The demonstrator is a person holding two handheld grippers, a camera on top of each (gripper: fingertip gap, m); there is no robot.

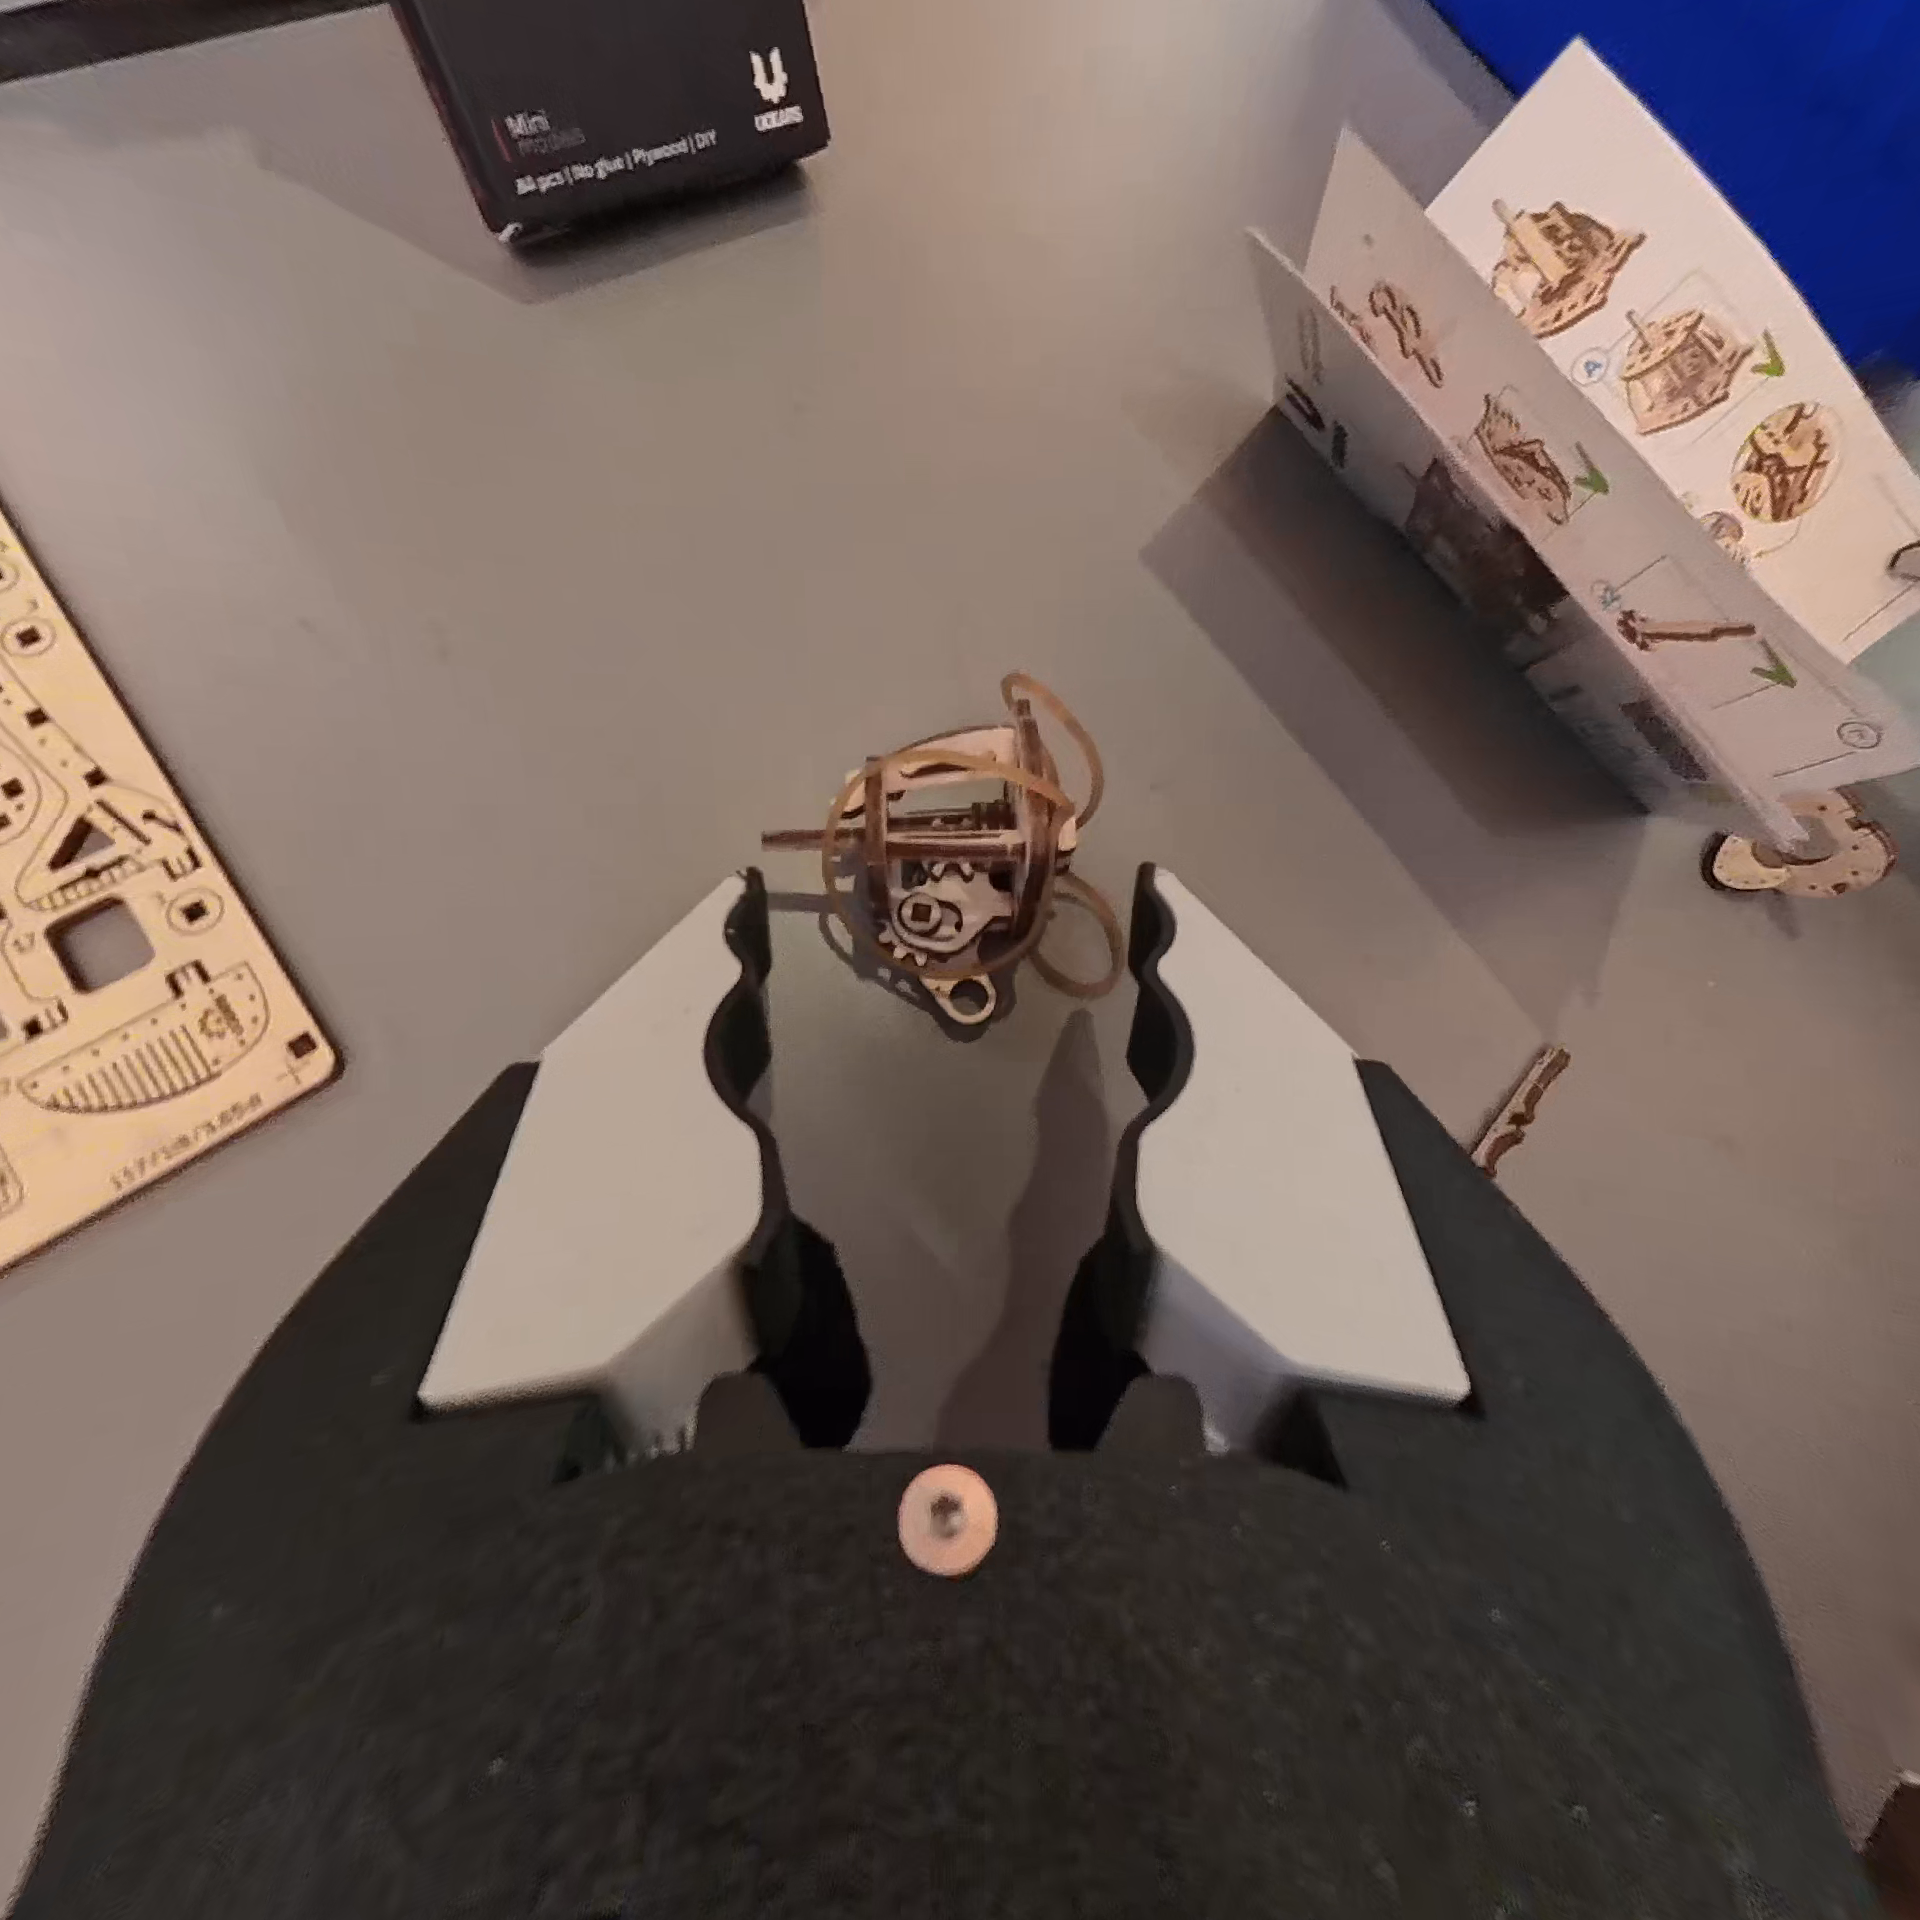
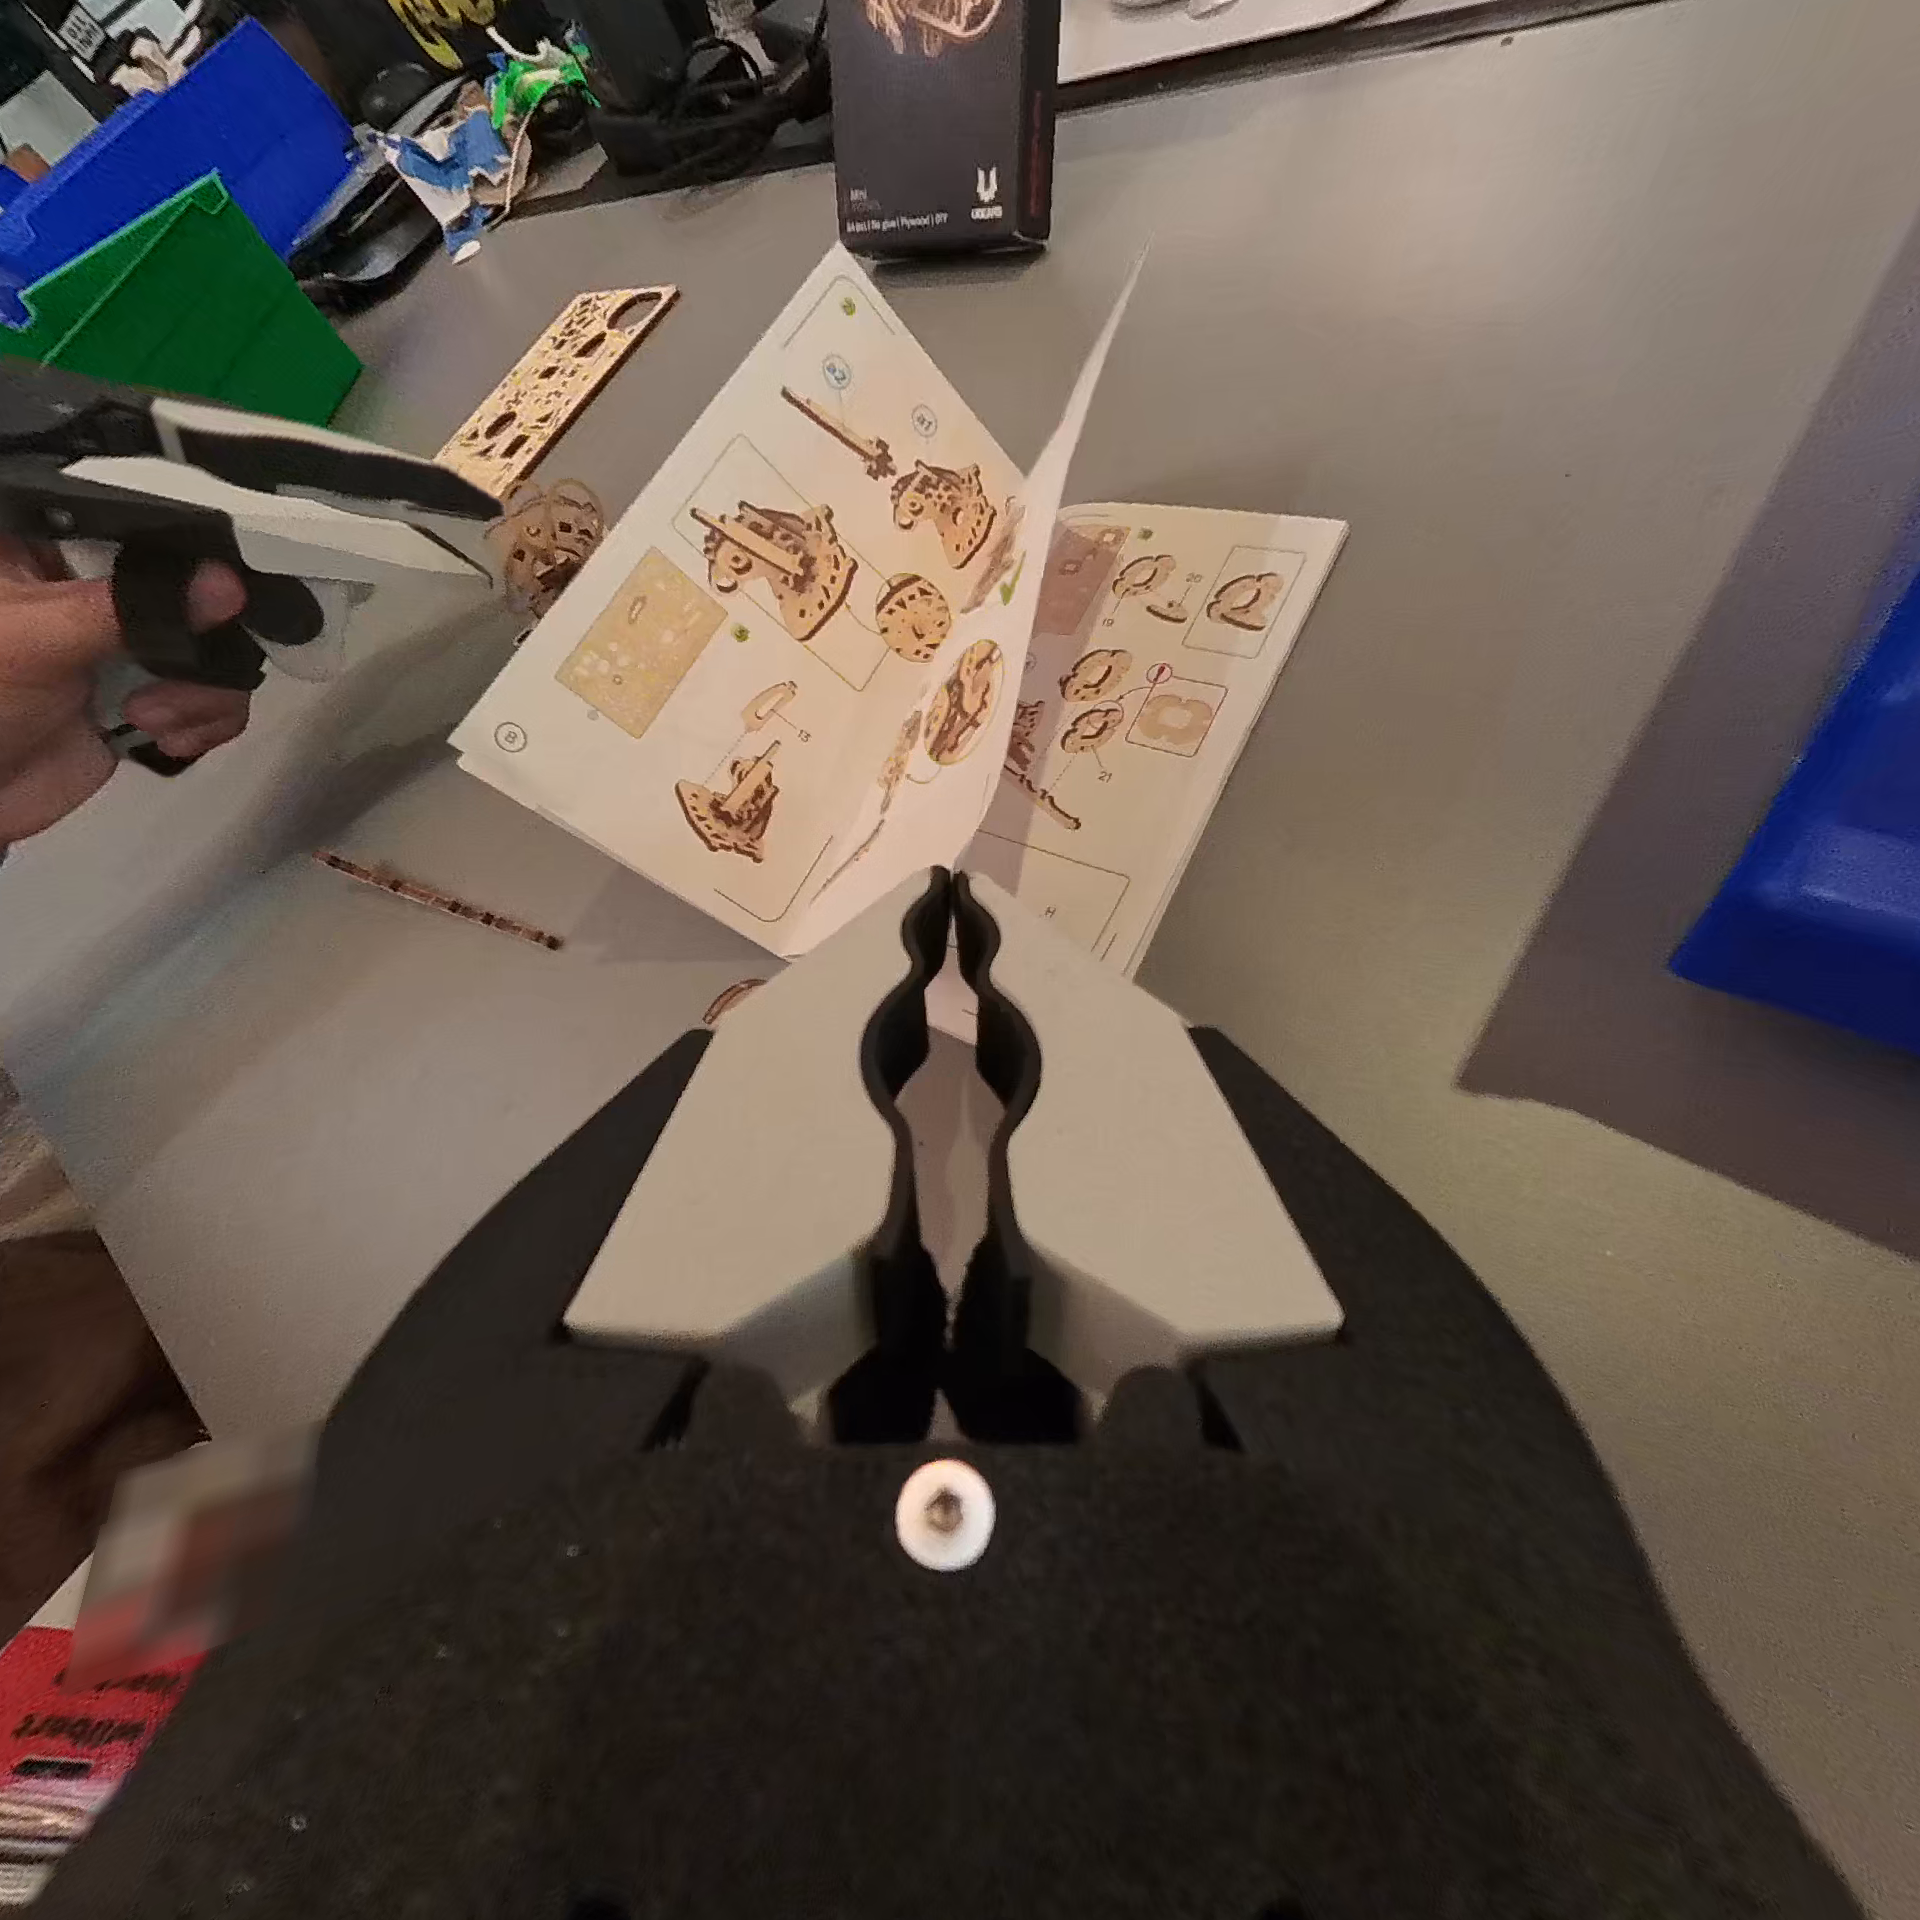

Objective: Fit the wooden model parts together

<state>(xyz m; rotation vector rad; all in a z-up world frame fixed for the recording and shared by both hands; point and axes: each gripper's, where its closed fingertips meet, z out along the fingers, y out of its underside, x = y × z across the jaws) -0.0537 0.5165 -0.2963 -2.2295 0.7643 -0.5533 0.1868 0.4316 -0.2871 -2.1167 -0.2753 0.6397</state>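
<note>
A small wooden model point(image 1: 940, 862) with gears, an axle and loose rubber bands around it lies on the grey table. It sits just beyond the tips of my left gripper point(image 1: 945, 894), which is open and empty. In the right wrist view the left gripper point(image 2: 497, 540) is held by a hand, with the model point(image 2: 556, 545) at its tips. My right gripper point(image 2: 951, 883) is shut on the lower edge of an upright page of the open instruction booklet point(image 2: 790, 582). A round wooden part point(image 1: 1803, 868) lies under the booklet's corner.
A laser-cut wooden sheet point(image 1: 125, 935) lies at the left. A black box point(image 1: 613, 104) stands at the back. A thin wooden stick point(image 2: 436, 899) lies on the table. Green point(image 2: 187, 301) and blue point(image 2: 1829, 831) bins stand at the sides. There is about 25 centimetres between the tips of the two grippers.
</note>
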